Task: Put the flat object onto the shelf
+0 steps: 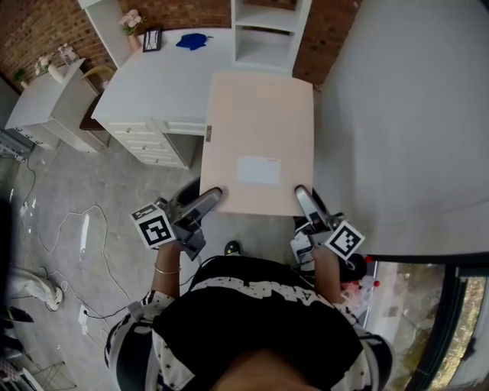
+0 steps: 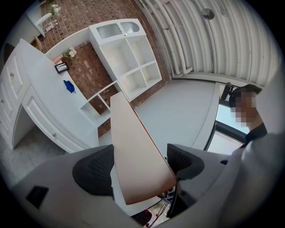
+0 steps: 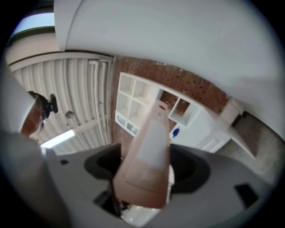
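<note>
The flat object [image 1: 258, 145] is a pale pink rectangular panel with a white label, held level in front of me in the head view. My left gripper [image 1: 205, 201] is shut on its near left corner and my right gripper [image 1: 304, 197] on its near right corner. In the left gripper view the panel [image 2: 133, 142] runs edge-on between the black pads [image 2: 94, 170] of the left gripper [image 2: 139, 165]. In the right gripper view the panel [image 3: 150, 147] fills the gap of the right gripper [image 3: 149, 168]. The white shelf unit [image 1: 264, 32] [image 2: 129, 58] [image 3: 133, 104] stands beyond the panel's far edge.
A white desk [image 1: 149, 88] with drawers lies under the panel's far left, carrying a blue item [image 1: 192, 40], a small frame [image 1: 152, 39] and flowers [image 1: 131, 21]. A white side table [image 1: 44, 107] stands at left. Cables [image 1: 80, 229] trail on the floor. A big white surface [image 1: 405, 130] fills the right.
</note>
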Demonstrator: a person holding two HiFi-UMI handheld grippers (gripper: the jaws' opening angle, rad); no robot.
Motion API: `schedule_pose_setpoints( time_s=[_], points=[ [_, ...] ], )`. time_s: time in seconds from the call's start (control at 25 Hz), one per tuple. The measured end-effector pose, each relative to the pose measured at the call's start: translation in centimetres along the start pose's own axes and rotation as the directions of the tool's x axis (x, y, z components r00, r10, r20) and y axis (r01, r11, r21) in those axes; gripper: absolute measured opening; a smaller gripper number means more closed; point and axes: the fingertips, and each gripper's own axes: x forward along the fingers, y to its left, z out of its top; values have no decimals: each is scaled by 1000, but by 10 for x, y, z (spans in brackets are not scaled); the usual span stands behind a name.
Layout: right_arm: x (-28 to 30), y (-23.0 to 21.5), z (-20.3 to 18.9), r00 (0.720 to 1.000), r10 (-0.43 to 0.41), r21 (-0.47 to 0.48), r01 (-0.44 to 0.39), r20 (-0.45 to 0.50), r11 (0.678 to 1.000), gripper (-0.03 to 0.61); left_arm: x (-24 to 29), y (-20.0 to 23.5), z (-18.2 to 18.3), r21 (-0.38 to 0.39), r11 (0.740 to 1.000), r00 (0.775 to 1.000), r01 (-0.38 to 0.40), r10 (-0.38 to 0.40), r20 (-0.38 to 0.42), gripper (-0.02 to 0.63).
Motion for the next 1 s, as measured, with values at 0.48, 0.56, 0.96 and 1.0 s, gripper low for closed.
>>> schedule_pose_setpoints(
  time_s=[0.48,0.56,0.96,1.0],
  points=[
    [28,1,-26,999,-42,-9,42,12,999,357,-20,31,18,-28,999,999,18,-19,-28,385],
    [28,1,-29,999,-41,-17,42,13,999,357,-21,33,18,-27,999,999,22,-23,-28,385],
    [25,2,-35,997,-69,-24,69,22,997,357,-24,38,15,-50,998,999,43,-44,-32,385],
    [25,2,-35,997,-70,-24,71,24,997,357,-24,39,14,-52,998,998,43,-45,-34,385]
  ],
)
